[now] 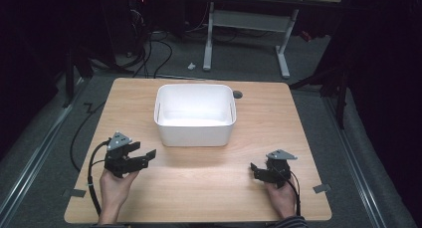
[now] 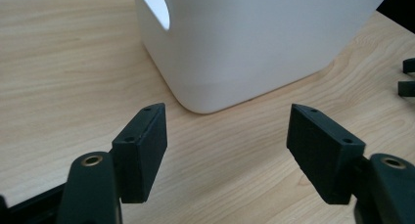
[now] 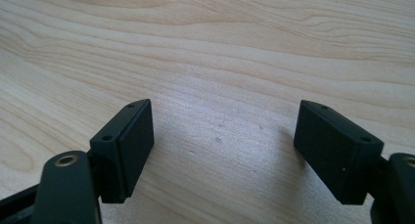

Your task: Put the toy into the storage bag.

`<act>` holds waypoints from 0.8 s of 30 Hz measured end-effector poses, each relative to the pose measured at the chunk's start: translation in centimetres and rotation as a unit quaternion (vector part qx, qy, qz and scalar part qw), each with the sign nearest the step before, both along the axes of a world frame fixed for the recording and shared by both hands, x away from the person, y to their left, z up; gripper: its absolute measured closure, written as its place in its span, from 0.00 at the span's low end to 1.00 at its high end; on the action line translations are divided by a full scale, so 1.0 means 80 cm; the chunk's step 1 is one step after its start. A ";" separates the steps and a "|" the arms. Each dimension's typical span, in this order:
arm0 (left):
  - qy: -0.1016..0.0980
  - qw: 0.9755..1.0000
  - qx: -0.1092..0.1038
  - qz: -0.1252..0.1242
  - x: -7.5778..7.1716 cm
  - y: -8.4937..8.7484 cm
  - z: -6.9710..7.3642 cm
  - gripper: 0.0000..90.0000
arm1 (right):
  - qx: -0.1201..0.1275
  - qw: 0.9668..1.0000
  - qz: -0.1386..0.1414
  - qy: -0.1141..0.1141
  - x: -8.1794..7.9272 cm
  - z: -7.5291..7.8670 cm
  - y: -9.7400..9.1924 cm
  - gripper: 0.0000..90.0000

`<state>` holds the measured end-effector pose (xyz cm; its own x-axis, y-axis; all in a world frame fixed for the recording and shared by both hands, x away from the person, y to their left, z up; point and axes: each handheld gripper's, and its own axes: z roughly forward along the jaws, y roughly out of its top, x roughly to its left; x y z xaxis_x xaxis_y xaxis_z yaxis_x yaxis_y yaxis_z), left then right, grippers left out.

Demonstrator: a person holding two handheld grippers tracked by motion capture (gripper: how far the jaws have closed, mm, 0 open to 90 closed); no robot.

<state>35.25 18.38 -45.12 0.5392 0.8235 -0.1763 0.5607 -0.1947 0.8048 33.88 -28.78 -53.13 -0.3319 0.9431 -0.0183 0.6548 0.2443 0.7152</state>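
Resting low on the wooden surface (image 1: 199, 178), left gripper (image 1: 145, 157) and right gripper (image 1: 254, 169) both have jaws spread, nothing between them. White bin (image 1: 194, 114) sits mid-surface toward the far edge, well apart from both; the high view shows its interior empty. Left gripper view adds a handle cutout (image 2: 155, 6) in the bin wall, rounded lower corner, plus the other gripper's tips at right edge. Right gripper view: bare wood grain.

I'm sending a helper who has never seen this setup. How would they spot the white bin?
Start at the wooden table. The white bin sits toward its far middle, beyond both grippers. It is an open, rounded-cornered plastic tub with cut-out handles, looking empty.
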 end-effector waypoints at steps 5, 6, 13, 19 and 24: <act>0.019 0.999 -0.022 -0.013 0.006 0.000 -0.005 0.33 | 0.001 1.000 -0.001 0.001 0.000 0.000 0.001 0.26; 0.023 0.999 -0.018 -0.014 0.008 -0.002 -0.006 0.33 | 0.001 1.000 0.000 0.001 0.001 0.000 0.001 0.26; 0.037 0.999 0.012 -0.015 0.014 -0.017 -0.023 0.33 | 0.001 1.000 0.000 0.000 0.001 0.000 0.001 0.26; 0.038 0.999 0.024 -0.014 0.017 -0.032 -0.037 0.33 | 0.001 1.000 0.003 0.000 0.000 0.000 0.001 0.26; 0.042 0.999 0.026 -0.011 0.018 -0.036 -0.053 0.33 | 0.000 1.000 0.003 0.000 0.000 0.000 0.001 0.26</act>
<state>36.68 15.47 -49.35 0.5424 0.8210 -0.1782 0.6208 -0.2488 0.7435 33.90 -28.69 -53.12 -0.3374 0.9412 -0.0174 0.6540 0.2477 0.7148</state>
